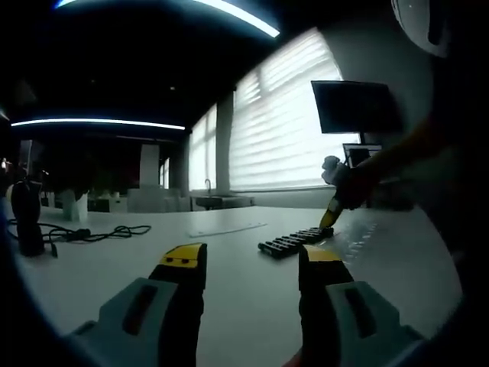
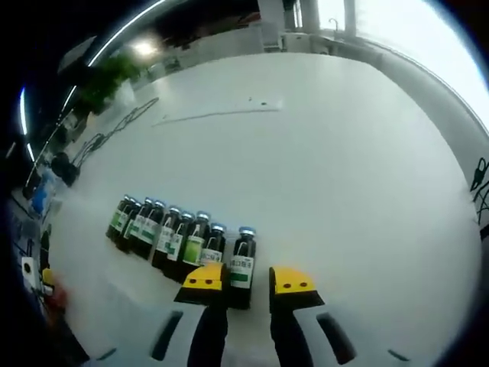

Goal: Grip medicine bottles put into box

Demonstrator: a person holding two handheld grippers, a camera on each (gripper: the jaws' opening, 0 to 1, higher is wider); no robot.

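Several dark medicine bottles with green and white labels and silver caps lie side by side in a row on the white table. My right gripper is open around the end bottle; its left jaw is against the bottle and a small gap remains at the right jaw. In the left gripper view the same row of bottles sits ahead to the right, with the right gripper at its far end. My left gripper hovers open over the table, well short of the row and holding nothing.
A black cable and a dark upright object lie at the left of the table. A monitor stands at the back right before bright blinds. A person's arm reaches in from the right. The cable also lies beyond the bottles.
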